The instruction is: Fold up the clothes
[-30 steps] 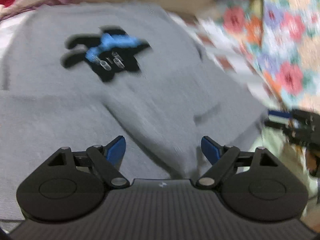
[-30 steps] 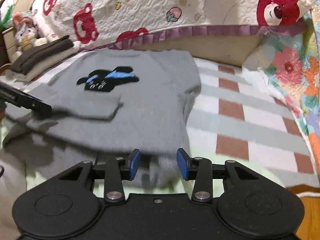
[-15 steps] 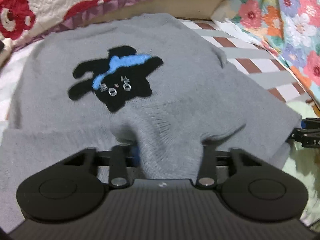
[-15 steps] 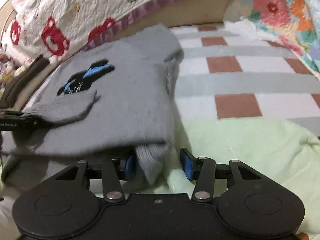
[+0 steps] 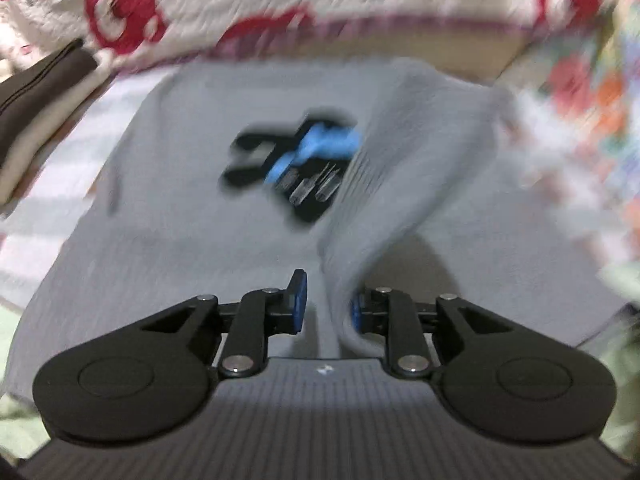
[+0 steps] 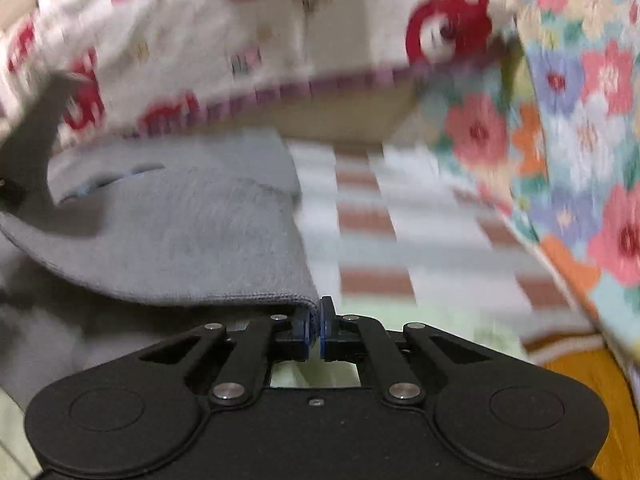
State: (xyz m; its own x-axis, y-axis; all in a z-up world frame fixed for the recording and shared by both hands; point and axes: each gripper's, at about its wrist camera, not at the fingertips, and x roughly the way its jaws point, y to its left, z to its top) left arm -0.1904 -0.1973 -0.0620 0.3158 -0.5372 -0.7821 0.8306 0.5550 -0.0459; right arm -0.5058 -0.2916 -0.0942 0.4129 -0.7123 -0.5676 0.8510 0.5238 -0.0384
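Note:
A grey sweater with a black and blue cat print lies spread on the bed. In the left wrist view a fold of it rises as a ridge from the left gripper, whose jaws are closing on that fold; the cloth lies against the right pad. In the right wrist view the sweater has its hem lifted off the bed, and the right gripper is shut on the hem's corner. Both views are blurred.
A white quilt with red bears is heaped behind the sweater. Folded dark clothes are stacked at the far left. To the right lie a checked sheet and a floral cover, with wooden floor beyond the bed edge.
The left jaws went from wide open to narrow around a fold of the sweater and raised it. The right jaws closed on the hem corner and the hem lifted.

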